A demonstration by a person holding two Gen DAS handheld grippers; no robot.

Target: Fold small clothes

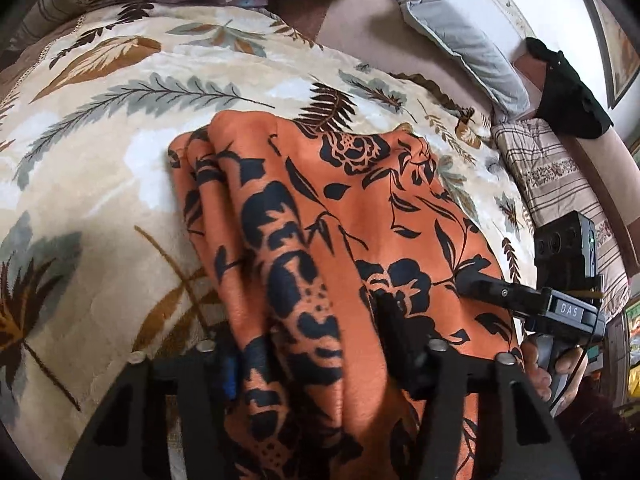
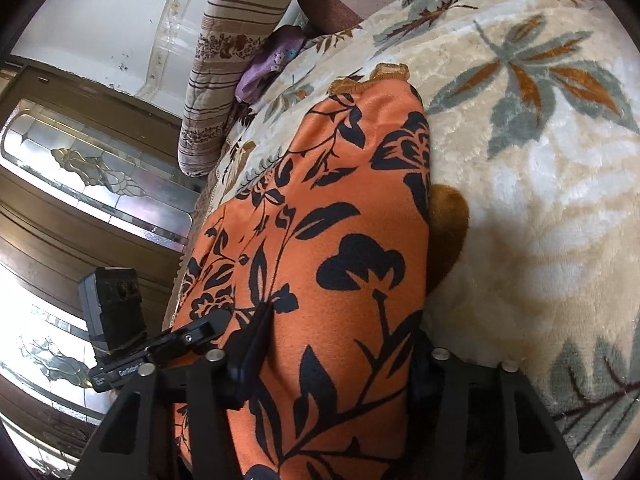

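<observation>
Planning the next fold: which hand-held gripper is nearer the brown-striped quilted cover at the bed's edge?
Right. The right hand-held gripper holds the orange floral garment beside the striped cover; the left hand-held gripper holds the garment farther from it.

The garment (image 1: 340, 220) lies on the blanket (image 1: 100, 140) before me, bunched between my fingers (image 1: 396, 320); my right gripper (image 1: 480, 284) sits right, pillows (image 1: 460, 36) far.

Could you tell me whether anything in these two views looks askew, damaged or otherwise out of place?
Nothing looks damaged or spilled. The orange floral garment lies on the leaf-patterned blanket, bunched into long folds on its left side in the left wrist view rather than flat. Cloth runs between both sets of tongs.
</observation>
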